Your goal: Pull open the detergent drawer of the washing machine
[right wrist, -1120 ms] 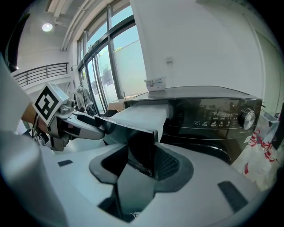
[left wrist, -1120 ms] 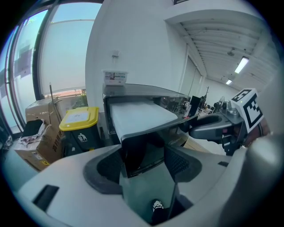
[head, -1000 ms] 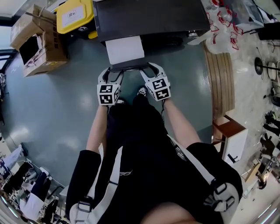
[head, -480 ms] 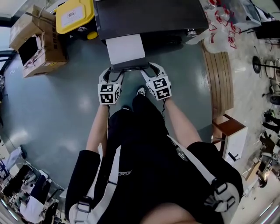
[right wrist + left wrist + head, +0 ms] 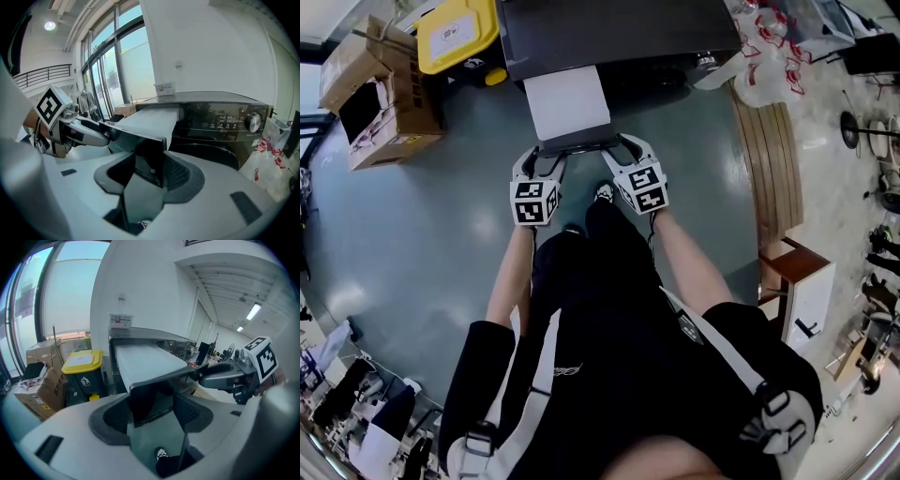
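Upper left of the head view: an open cardboard box [image 5: 382, 105] on the grey-green floor [image 5: 422, 234], with a yellow-lidded bin [image 5: 459, 33] just beside it to the right. Top centre: a dark washing machine [image 5: 619, 33], its detergent drawer [image 5: 569, 101] drawn well out toward the person as a white tray with a dark front panel [image 5: 578, 143]. Left gripper [image 5: 542, 159]: jaws clamped on the left end of that panel, which fills the gap between the pads in the left gripper view. Right gripper [image 5: 623, 150]: jaws clamped likewise on the panel's right end. Below the panel: a shoe [image 5: 604, 194] of the person. Upper right: white plastic bags [image 5: 769, 70]. Right: a curved wooden bench [image 5: 773, 164], standing well apart from the drawer.
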Tool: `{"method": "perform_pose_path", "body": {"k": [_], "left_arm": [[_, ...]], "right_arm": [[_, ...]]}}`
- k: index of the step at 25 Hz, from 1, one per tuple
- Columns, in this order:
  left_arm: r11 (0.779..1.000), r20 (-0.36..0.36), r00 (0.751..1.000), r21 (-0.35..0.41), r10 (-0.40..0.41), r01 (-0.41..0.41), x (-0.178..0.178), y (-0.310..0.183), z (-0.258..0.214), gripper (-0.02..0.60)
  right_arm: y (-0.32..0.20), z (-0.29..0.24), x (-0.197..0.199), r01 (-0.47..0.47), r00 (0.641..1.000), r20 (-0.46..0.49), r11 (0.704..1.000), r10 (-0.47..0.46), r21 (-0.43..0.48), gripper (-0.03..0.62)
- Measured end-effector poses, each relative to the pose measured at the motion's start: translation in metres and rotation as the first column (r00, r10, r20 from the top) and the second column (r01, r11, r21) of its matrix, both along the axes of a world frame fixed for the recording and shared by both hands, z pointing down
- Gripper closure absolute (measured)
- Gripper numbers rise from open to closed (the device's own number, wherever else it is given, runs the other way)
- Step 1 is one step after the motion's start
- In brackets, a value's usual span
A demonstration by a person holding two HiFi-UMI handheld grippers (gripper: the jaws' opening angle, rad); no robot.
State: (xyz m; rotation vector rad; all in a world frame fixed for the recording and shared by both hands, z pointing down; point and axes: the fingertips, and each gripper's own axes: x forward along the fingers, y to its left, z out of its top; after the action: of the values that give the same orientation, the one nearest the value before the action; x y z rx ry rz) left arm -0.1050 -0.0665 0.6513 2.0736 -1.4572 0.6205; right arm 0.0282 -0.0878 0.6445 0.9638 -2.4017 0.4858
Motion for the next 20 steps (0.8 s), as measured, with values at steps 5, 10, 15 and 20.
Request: {"method": "perform_pose_path", "body": {"k": [5, 10, 15, 20], "left_arm": [[1.000, -0.002, 1.000, -0.006, 0.003, -0.003, 0.003, 0.008, 0.000, 0.296], [1.000, 0.000, 1.000, -0.011, 0.010, -0.010, 0.004, 0.016, 0.003, 0.296], [1.000, -0.005, 1.000, -0.008, 0.011, -0.011, 0.004, 0.019, 0.001, 0.296], [1.000, -0.010, 1.000, -0.009, 0.015, -0.016, 0.005, 0.022, 0.002, 0.298]], "right_arm": [[0.008, 0.000, 0.003, -0.001, 1.000, 0.000, 1.000, 0.001, -0.003, 0.404], [0.017, 0.003, 0.004, -0.009, 1.000, -0.002, 1.000, 0.009, -0.004, 0.404], [0.020, 0.001, 0.004, -0.014, 1.000, -0.005, 1.000, 0.014, -0.005, 0.404], [0.024, 0.002, 0.005, -0.016, 1.000, -0.009, 1.000, 0.016, -0.006, 0.404]]}}
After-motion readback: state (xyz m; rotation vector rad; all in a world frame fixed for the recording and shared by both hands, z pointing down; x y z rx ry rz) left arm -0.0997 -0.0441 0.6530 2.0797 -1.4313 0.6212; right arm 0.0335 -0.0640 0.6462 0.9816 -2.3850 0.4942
